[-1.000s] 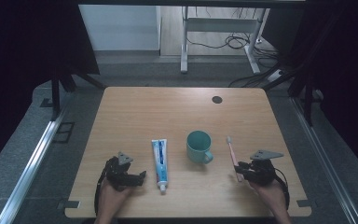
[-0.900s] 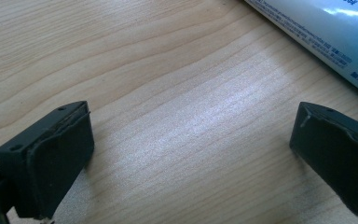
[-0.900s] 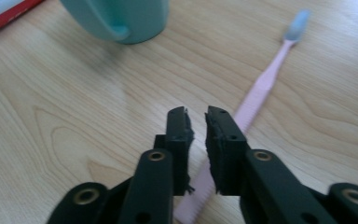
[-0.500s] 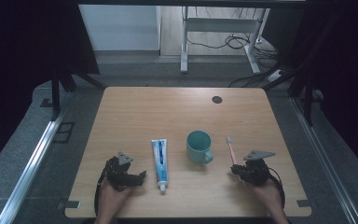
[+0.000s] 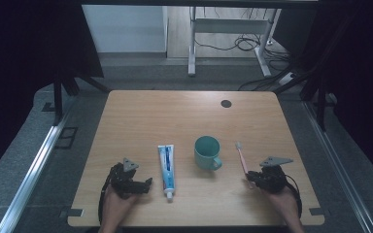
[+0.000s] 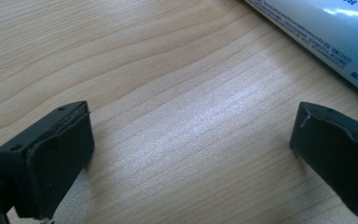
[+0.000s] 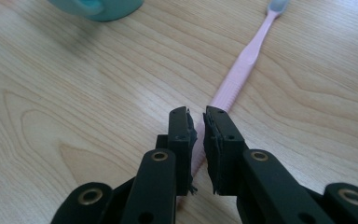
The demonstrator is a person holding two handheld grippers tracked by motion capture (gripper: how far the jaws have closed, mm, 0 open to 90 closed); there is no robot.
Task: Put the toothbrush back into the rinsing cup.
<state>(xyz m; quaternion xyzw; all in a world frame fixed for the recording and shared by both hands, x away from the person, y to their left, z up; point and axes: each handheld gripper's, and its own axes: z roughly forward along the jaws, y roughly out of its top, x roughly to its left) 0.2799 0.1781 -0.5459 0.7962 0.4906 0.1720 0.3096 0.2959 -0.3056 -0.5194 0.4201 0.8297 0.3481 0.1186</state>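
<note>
We have the right gripper [image 7: 196, 122] clamped on the pink toothbrush [image 7: 242, 70] handle at lower centre of its view, brush head pointing upper right. Our left gripper [image 6: 191, 140] jaws stand wide over bare table [image 6: 168, 70], toothpaste tube [image 6: 326, 37] upper right. Teal mug [image 5: 207, 152] mid-frame high view.

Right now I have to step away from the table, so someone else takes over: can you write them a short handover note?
Right gripper: shut on the pink toothbrush at its handle end; the toothbrush lies flat on the table, not lifted.
Left gripper: open over bare wood, holding nothing, beside the toothpaste tube.
Teal mug: upright between tube and toothbrush.
Done: toothbrush gripped.
Left: lift it, probably into the mug; the tube is untouched.
</note>
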